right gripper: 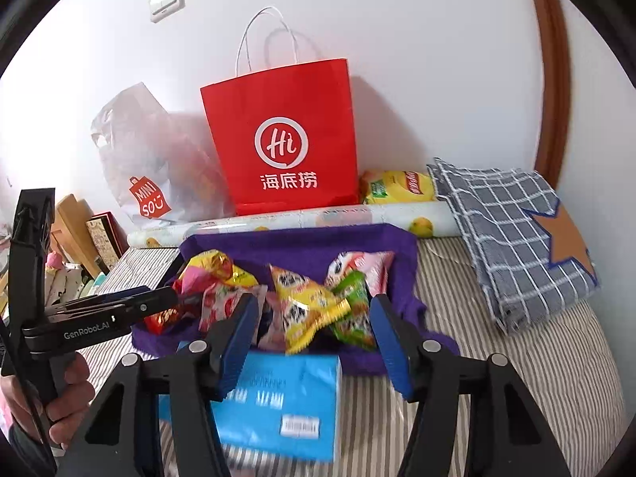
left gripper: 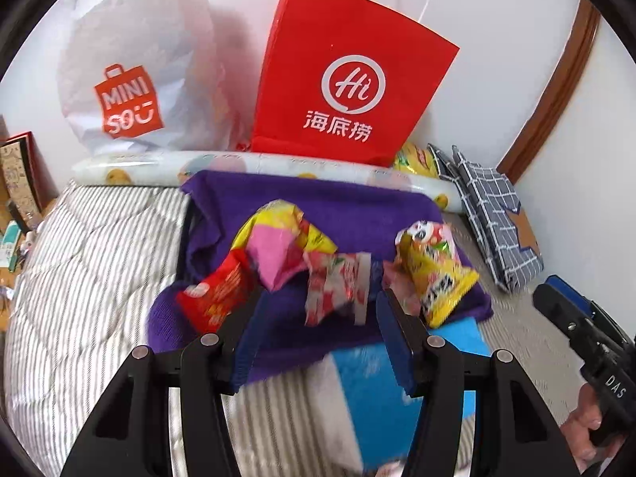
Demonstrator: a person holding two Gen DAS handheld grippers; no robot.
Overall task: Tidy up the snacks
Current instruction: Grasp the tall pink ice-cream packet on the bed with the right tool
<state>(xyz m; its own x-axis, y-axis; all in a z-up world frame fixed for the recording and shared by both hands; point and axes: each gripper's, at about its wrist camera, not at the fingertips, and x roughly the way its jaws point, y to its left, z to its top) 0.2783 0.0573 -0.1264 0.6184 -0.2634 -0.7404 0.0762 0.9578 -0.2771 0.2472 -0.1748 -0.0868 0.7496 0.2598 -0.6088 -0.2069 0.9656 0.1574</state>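
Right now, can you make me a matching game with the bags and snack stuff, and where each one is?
Things:
1. red paper bag
2. blue box
3. checked cloth
4. snack packets

Places:
A. lying on the purple cloth
B. standing against the wall
C. in front of the purple cloth, nearest the grippers
D. at the right side, near the wooden frame

Pairs: 1-B, 2-C, 3-D, 4-A

"MINISO" on the plastic bag (left gripper: 131, 79), "Hi 海底捞" on the red paper bag (right gripper: 282, 135).
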